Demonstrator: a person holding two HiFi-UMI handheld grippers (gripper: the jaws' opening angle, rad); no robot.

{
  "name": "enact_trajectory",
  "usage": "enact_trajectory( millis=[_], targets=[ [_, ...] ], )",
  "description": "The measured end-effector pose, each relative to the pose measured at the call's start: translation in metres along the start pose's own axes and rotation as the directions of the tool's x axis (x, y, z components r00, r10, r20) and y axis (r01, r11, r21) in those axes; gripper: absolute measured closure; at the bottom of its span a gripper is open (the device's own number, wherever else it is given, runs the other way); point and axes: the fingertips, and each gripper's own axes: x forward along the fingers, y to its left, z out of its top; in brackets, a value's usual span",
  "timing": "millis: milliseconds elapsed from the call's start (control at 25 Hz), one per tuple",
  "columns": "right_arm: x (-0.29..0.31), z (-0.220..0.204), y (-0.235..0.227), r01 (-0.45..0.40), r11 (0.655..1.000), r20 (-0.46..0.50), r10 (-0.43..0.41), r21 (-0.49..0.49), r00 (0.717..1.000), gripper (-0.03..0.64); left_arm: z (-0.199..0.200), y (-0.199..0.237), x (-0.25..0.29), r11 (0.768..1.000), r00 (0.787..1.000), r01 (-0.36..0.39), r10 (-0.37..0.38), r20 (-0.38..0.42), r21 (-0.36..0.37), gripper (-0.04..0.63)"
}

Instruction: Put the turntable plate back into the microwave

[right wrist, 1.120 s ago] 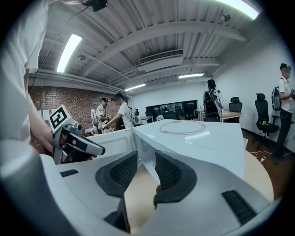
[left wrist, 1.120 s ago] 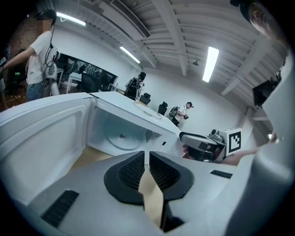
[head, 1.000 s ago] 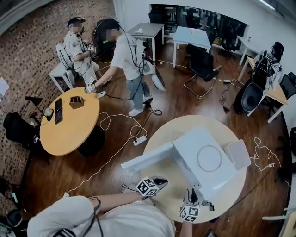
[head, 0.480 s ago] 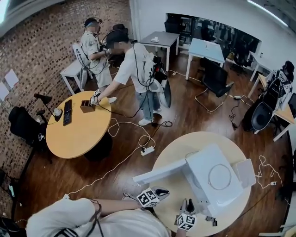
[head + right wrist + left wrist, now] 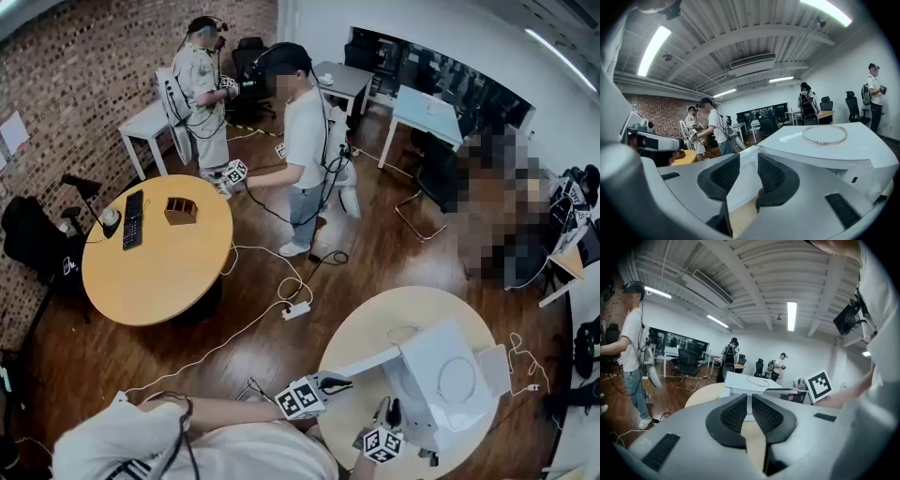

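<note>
A white microwave [image 5: 427,384] stands on a round pale table [image 5: 375,314] with its door [image 5: 361,361] swung open to the left. A thin clear round plate [image 5: 457,380] lies on the microwave's top, also visible as the plate [image 5: 824,135] in the right gripper view and the plate [image 5: 754,379] in the left gripper view. My left gripper [image 5: 345,382] is shut and empty, just in front of the open door. My right gripper [image 5: 389,405] hovers at the microwave's near front with its jaws apart and nothing between them. Left gripper [image 5: 750,399] and right gripper [image 5: 749,161] both point at the microwave.
A flat white slab [image 5: 494,368] lies on the table right of the microwave. On the floor lie cables and a power strip [image 5: 295,309]. A yellow round table [image 5: 155,253] stands at the left, with two people [image 5: 305,141] behind it. Desks and chairs fill the back.
Both grippers have lifted and moved toward the microwave. The head view has swung, so the microwave table now sits lower right. The people at the far table have shifted.
</note>
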Motion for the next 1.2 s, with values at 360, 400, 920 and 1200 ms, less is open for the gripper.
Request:
enact_trajectory(
  millis=[360,400,920,1200],
  targets=[
    [-0.024,0.031,0.083,0.051,0.994,0.096,-0.042,-0.093,0.994,0.495,0.018,0.045,-0.088,1.0,0.993,0.021,-0.019,0.113,-0.014,0.572],
    [-0.028,0.024,0.088,0.061,0.994,0.091,-0.053,-0.09,0.994,0.495,0.014,0.05,-0.096,1.0,0.994,0.024,-0.022,0.109,-0.019,0.572],
    [-0.13,-0.102,0.093,0.249,0.96,-0.08,-0.241,0.125,0.967,0.495,-0.058,0.059,-0.133,0.988,0.997,0.073,-0.076,-0.017,-0.135,0.572],
    [-0.176,-0.064,0.074,0.311,0.948,0.047,-0.314,0.064,0.948,0.495,-0.038,-0.007,-0.123,0.99,0.99,0.13,-0.132,-0.045,-0.053,0.572]
  ],
)
